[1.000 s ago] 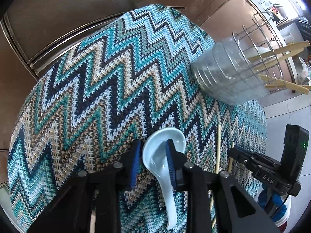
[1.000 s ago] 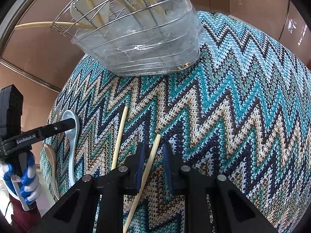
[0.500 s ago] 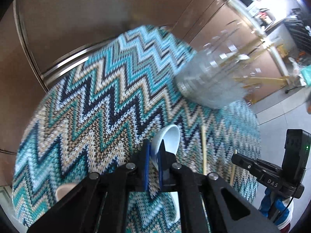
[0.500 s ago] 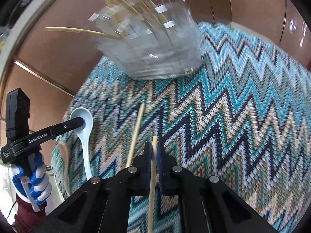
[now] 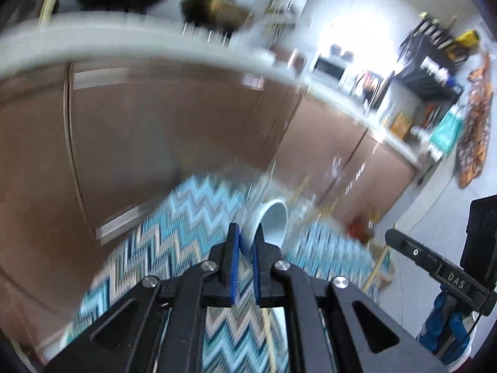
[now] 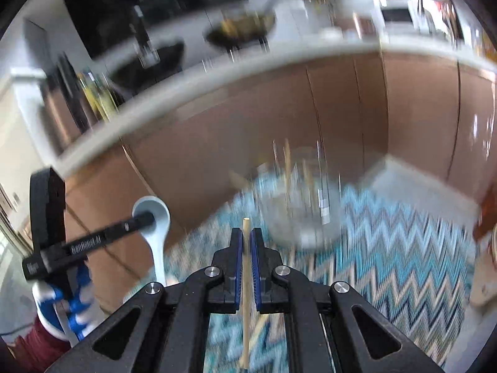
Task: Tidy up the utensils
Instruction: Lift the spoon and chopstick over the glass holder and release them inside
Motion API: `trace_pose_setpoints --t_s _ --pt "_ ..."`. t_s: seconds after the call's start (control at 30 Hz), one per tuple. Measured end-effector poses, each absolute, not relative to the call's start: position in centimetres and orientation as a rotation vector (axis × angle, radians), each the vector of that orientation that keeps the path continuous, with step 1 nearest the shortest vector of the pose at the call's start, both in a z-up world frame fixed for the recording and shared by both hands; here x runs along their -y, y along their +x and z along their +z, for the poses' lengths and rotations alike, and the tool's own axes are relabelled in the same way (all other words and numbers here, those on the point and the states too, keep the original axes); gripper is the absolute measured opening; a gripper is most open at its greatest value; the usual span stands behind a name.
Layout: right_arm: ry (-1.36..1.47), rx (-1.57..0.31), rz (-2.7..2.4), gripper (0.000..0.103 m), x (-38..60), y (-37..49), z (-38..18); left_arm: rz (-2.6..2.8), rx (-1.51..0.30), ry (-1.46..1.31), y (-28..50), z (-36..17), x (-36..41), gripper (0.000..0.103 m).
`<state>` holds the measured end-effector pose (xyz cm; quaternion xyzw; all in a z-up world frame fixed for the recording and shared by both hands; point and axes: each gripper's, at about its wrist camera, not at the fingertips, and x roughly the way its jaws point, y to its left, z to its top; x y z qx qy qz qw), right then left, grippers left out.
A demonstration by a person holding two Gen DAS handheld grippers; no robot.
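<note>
My left gripper [image 5: 245, 233] is shut on a white ceramic spoon [image 5: 271, 222] and holds it up above the zigzag cloth [image 5: 192, 220]. The same spoon [image 6: 157, 233] and the left gripper show at the left of the right wrist view. My right gripper [image 6: 245, 236] is shut on a wooden chopstick [image 6: 245, 295], lifted off the cloth, pointing forward. The wire utensil holder with a clear liner [image 6: 304, 208] stands blurred ahead of the right gripper, with several chopsticks in it. Another chopstick [image 5: 268, 335] lies on the cloth below.
Brown cabinet fronts [image 6: 279, 118] and a white counter edge [image 5: 93, 43] rise behind the table. The right gripper's body [image 5: 441, 270] is at the right of the left wrist view. A wooden spoon [image 6: 484, 279] lies at the cloth's right edge. Both views are motion-blurred.
Both grippers closed, the left on the white spoon and the right on a chopstick, then lifted them off the cloth and tilted upward, so the cabinets and counter came into view.
</note>
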<state>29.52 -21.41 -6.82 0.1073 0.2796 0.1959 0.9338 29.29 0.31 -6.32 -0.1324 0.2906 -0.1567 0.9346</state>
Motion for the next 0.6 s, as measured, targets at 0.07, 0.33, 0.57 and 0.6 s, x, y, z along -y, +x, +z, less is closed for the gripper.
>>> trace_pose_setpoints --t_s 0.07,0.33,0.57,0.6 --pt "0.23 -0.466 0.392 0.006 21.9 30.0 -4.3 -0.307 -0.521 -0.289 30.0 -4.1 0.1 0.006" --pt "0.214 -0.16 0.276 0.006 23.8 34.2 0.2 -0.141 -0.288 -0.266 36.3 -1.2 4.3 0.006" --pt "0.148 -0.135 0.22 0.006 24.2 39.0 -3.0 -0.073 -0.251 -0.211 41.5 -4.3 8.0 0.007" --pt "0.14 -0.137 0.218 0.006 24.1 39.2 -3.5 -0.065 -0.248 -0.204 42.1 -4.9 8.3 0.007"
